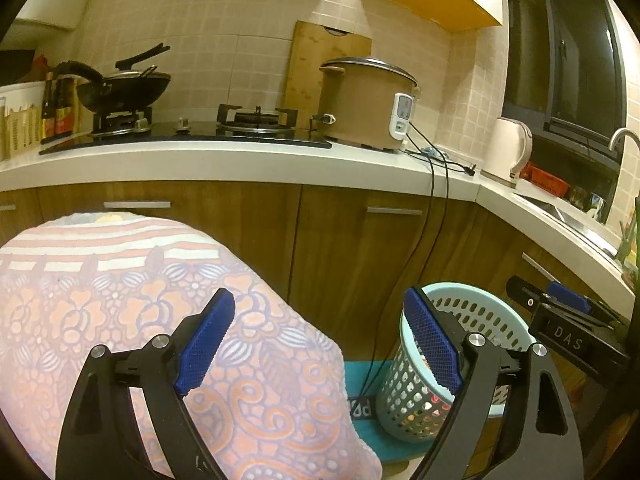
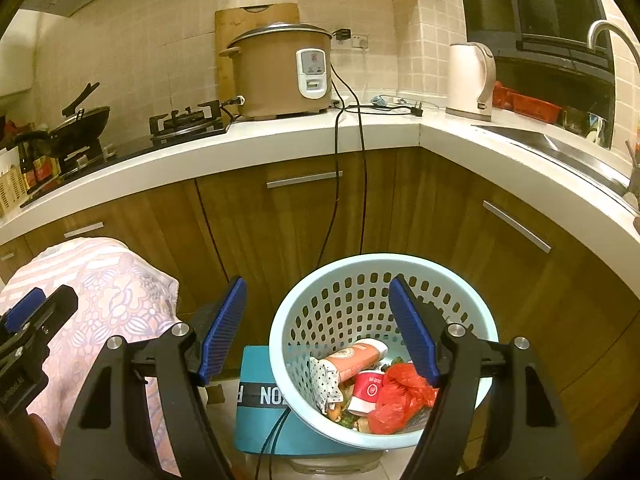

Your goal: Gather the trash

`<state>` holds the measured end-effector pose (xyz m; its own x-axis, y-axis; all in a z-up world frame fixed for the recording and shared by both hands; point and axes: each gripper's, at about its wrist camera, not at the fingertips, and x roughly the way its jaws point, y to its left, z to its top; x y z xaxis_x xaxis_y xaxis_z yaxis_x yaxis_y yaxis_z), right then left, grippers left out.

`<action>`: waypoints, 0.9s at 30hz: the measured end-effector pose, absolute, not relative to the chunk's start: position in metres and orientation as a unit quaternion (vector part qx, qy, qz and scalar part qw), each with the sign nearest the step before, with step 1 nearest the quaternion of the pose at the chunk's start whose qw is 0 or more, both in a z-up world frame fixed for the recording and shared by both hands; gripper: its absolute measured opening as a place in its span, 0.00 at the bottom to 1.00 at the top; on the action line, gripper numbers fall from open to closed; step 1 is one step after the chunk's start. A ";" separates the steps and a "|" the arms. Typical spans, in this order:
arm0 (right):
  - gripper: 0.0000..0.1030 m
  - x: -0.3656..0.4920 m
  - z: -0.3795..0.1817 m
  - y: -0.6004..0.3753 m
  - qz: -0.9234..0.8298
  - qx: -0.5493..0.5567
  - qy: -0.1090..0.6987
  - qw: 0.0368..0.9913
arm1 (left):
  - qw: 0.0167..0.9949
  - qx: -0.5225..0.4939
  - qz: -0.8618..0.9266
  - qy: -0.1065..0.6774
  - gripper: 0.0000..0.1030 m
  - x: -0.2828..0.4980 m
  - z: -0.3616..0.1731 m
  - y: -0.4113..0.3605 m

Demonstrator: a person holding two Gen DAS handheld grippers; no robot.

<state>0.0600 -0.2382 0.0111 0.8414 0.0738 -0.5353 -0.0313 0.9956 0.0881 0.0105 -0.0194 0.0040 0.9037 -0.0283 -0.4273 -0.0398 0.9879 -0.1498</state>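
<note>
A light blue perforated basket [image 2: 282,344] stands on the floor by the cabinets, leaning against a teal box [image 2: 256,424]. Inside it lie a red plastic bag [image 2: 396,396], an orange tube [image 2: 352,360], a red-and-white paper cup [image 2: 368,390] and a dotted wrapper [image 2: 324,380]. My right gripper [image 2: 317,282] hovers open just above the basket with nothing between its blue pads. My left gripper [image 1: 318,296] is open and empty, over a pink patterned cloth [image 1: 140,320], with the basket [image 1: 404,392] at its right finger. The right gripper [image 1: 568,304] shows at the far right of the left wrist view.
Wooden cabinets [image 2: 304,216] run under a white L-shaped counter [image 2: 280,136]. Two black cables [image 2: 362,184] hang from the rice cooker [image 2: 280,72] down behind the basket. A kettle [image 2: 470,80], a wok [image 1: 124,88] and a sink [image 2: 560,148] are on the counter.
</note>
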 end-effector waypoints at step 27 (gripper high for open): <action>0.72 0.056 0.014 -0.238 0.028 0.039 0.277 0.960 | 0.972 -0.072 0.003 0.226 0.83 0.011 0.002 -0.024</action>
<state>0.0557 -0.2384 0.0140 0.8452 0.0747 -0.5292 -0.0315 0.9954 0.0902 0.0107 -0.0242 0.0022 0.8982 -0.0271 -0.4387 -0.0382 0.9895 -0.1393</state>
